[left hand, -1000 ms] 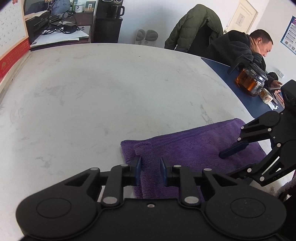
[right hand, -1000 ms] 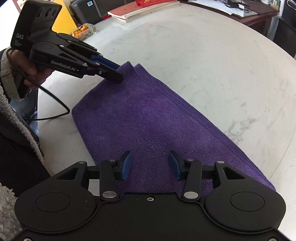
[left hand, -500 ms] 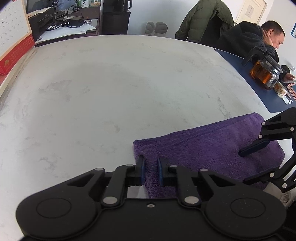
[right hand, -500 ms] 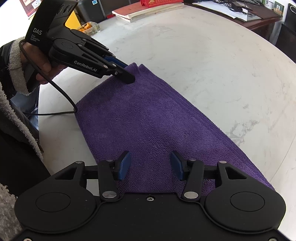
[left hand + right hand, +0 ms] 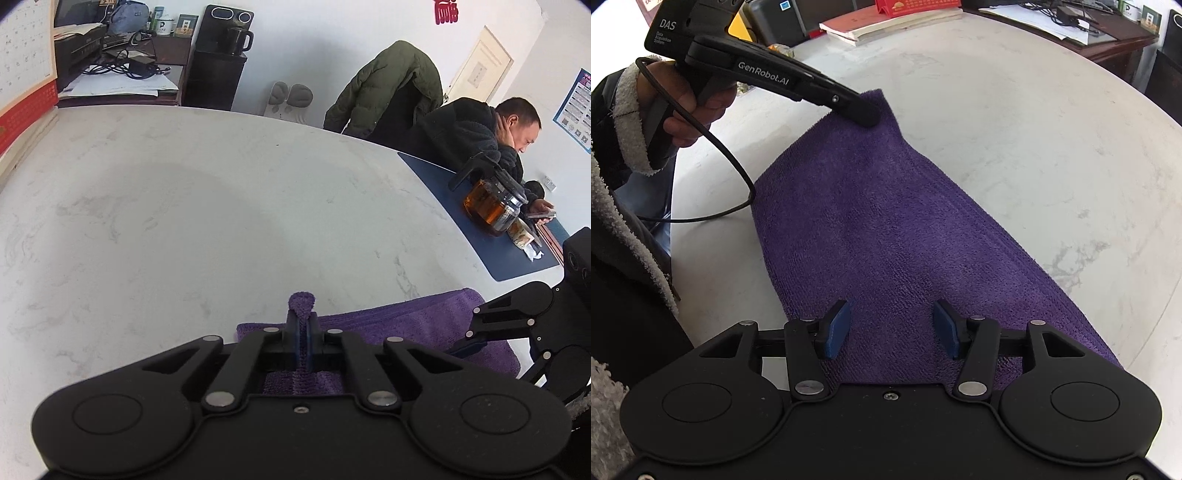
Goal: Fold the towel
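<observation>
Lying flat on the pale marbled table, the purple towel was already folded into a long strip, with layered edges showing along one long side. The left gripper was clamped fully shut on one corner of the towel; a small tuft of purple pile stuck up past the fingertips, and a pinched ridge of cloth ran back between the blue pads. In the right wrist view, the same gripper held that corner slightly raised off the table, so the cloth sloped down from it toward the camera (the rest of the towel stayed flat). A hand in a fleece-cuffed sleeve gripped its handle, from which a black cable looped over the table.

The right gripper hovered over the opposite end of the towel with its jaws about half open. Nothing was caught between its pads; whether their tips touched the cloth could not be told.
</observation>
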The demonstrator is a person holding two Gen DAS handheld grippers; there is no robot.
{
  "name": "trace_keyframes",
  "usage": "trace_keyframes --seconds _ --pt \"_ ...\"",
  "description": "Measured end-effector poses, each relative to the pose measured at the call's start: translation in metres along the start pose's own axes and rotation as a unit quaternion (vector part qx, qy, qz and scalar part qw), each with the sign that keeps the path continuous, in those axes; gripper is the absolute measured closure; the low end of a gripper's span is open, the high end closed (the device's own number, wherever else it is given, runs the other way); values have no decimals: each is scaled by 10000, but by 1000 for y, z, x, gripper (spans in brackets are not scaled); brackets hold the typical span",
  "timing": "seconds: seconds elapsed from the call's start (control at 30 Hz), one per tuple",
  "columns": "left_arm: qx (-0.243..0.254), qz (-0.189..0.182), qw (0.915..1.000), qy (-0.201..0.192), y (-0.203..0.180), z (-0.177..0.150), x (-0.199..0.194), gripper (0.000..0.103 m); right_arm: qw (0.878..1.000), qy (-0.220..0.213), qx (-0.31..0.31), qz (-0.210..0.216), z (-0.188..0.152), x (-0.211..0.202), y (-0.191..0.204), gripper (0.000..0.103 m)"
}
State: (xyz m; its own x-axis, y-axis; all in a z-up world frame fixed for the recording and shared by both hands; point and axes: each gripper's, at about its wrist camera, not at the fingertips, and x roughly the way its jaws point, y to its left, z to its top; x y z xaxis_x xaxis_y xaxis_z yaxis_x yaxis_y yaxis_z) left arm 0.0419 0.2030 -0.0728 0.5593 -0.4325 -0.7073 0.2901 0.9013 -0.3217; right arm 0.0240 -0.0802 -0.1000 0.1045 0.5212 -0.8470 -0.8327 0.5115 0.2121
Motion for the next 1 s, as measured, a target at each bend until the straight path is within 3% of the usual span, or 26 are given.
trace_keyframes --seconds 0.57,0.7,0.87,1.0 --pt "-264 15 9993 246 22 -9 23 99 10000 53 34 -1 3 -5 3 53" --pt "-229 28 9994 254 22 -9 22 99 9998 -151 100 35 15 -18 3 53" --pt "-185 69 9994 287 21 -8 22 97 9968 -612 -510 41 52 -34 6 53" --pt "-143 95 9994 298 19 -7 22 97 9907 -621 -1161 330 82 -8 15 54"
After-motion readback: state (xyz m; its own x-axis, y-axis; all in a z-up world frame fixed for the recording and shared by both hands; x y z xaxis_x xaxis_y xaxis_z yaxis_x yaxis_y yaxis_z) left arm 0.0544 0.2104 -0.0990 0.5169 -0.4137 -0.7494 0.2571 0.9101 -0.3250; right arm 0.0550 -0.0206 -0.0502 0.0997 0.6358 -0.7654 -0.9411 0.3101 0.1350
